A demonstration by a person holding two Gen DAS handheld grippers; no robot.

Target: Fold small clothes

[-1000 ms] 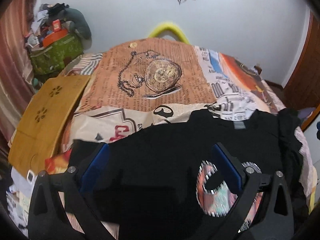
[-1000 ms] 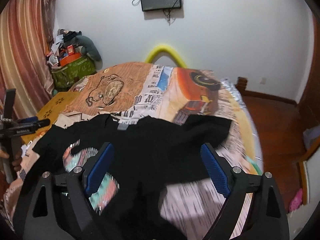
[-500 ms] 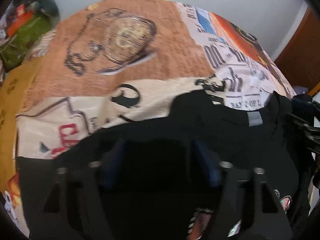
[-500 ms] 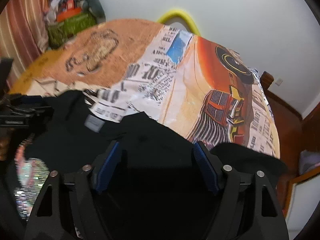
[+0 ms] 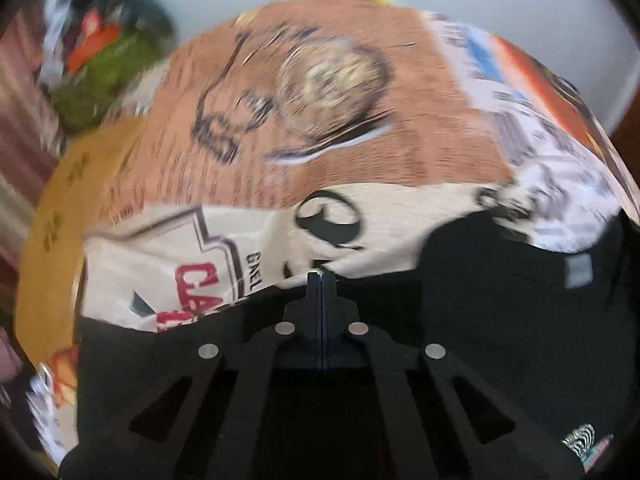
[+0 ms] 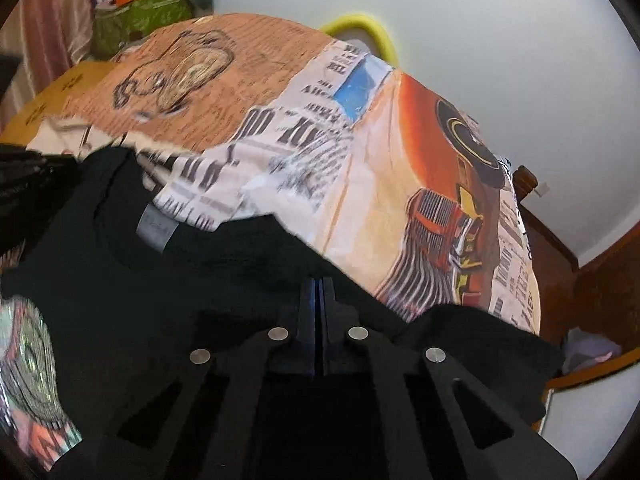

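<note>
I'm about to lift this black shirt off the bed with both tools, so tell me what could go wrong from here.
1. The left tool is shut right at the black shirt edge; whether it caught fabric is unclear, so it might lift nothing.
2. The right tool has closed near the shoulder, and could pinch the printed bedsheet underneath too.
3. The sleeve lies bunched to the right and may fold crookedly.

Left hand-held gripper (image 5: pixel 321 276) jaws shut, pitched down; right hand-held gripper (image 6: pixel 319 282) likewise.

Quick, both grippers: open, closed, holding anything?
Left gripper: closed at the black T-shirt's edge.
Right gripper: closed on the T-shirt's shoulder.
</note>
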